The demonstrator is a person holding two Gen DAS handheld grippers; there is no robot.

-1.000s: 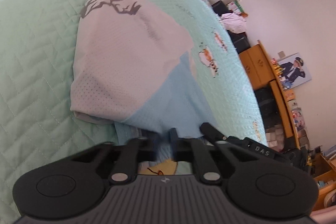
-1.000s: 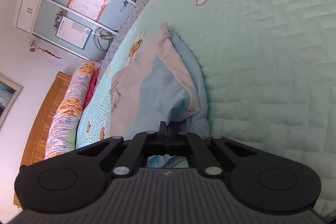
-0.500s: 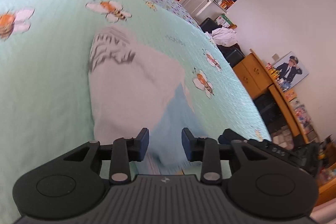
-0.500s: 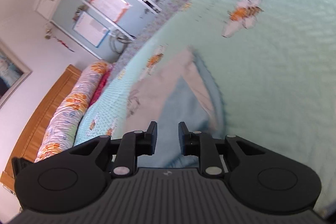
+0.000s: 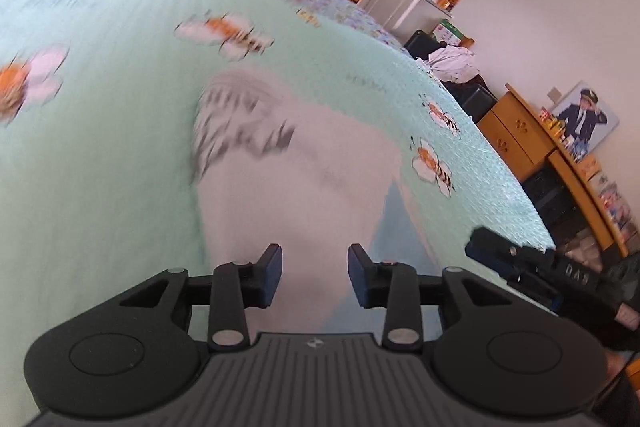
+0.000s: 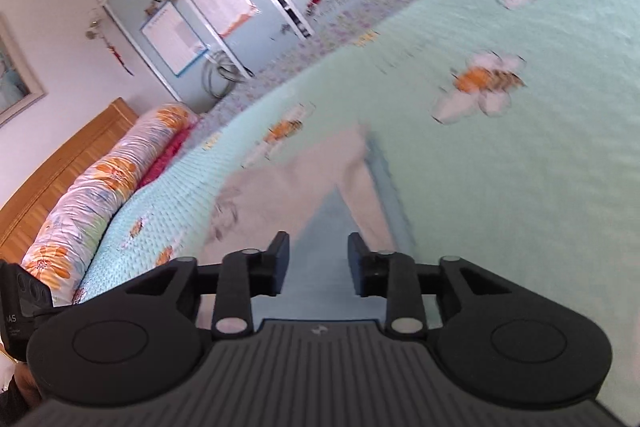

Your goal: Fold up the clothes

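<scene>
1. On the mint-green bee-print bedspread lies the folded garment, pale grey with a dark print at its far end and a light blue layer showing at the near edge.
2. Left gripper: jaws have just been opening and stand apart, with nothing pinched between them.
3. Right gripper: jaws have likewise just been opening and are released; the blue layer lies beyond them, ungripped.
4. Judged by its look, the garment is light, soft and limp, and its layers are likely to slide.
5. Best taken at two corners of one edge, pinching all layers together.
</scene>
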